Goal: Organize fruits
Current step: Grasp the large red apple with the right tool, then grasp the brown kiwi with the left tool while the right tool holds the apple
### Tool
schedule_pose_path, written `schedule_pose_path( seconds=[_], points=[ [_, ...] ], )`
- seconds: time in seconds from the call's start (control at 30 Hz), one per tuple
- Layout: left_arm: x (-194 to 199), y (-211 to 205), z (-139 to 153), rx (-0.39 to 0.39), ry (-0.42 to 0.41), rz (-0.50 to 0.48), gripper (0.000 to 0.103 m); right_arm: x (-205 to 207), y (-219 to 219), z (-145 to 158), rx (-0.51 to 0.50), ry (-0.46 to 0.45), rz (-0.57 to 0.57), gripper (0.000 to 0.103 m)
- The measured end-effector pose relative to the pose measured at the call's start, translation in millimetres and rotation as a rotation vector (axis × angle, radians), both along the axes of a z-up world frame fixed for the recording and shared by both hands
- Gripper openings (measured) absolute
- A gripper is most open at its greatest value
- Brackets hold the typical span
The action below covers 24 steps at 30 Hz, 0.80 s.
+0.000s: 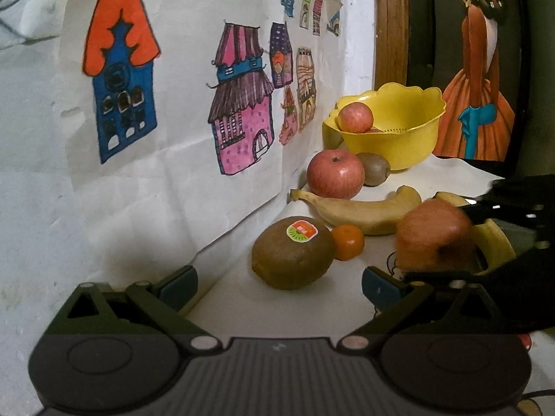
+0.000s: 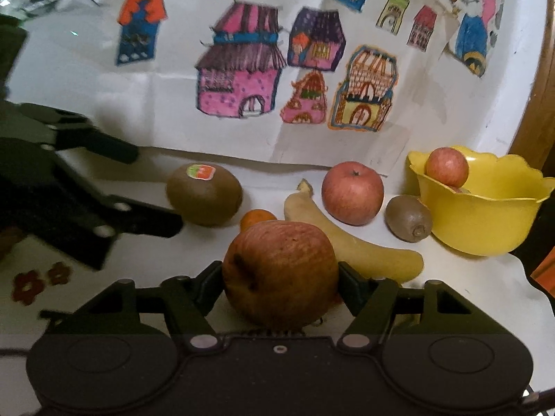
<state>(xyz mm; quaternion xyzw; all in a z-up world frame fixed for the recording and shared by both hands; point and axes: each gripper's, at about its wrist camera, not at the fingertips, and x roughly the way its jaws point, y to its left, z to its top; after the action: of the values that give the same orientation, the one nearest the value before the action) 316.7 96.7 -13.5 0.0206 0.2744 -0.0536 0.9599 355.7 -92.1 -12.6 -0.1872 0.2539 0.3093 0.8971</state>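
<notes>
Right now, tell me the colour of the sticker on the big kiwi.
Green and orange-red sticker on the kiwi, clearest in the left wrist view.

An apple (image 2: pixel 446 167) lies in the bowl (image 2: pixel 485 222); a kiwi (image 2: pixel 409 218) just left of it.

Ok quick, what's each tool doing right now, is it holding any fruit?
Left tool: open, holding nothing, with the stickered kiwi just ahead of it.
Right tool: shut on an apple.
</notes>
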Motion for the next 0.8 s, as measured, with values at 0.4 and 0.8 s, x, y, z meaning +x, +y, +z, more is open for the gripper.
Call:
schedule_pose_path(
  seconds=[0.4, 0.8],
  points=[
    [27, -23, -2, 0.096, 0.002, -0.057, 0.103, -48, -80, 25, 0.125, -0.063, -0.028, 0.071],
    [43, -43, -13, 0.211, 0.042, -0.068, 0.086, -50, -111, 16, 0.184, -0.042, -0.059, 0.071]
  ],
)
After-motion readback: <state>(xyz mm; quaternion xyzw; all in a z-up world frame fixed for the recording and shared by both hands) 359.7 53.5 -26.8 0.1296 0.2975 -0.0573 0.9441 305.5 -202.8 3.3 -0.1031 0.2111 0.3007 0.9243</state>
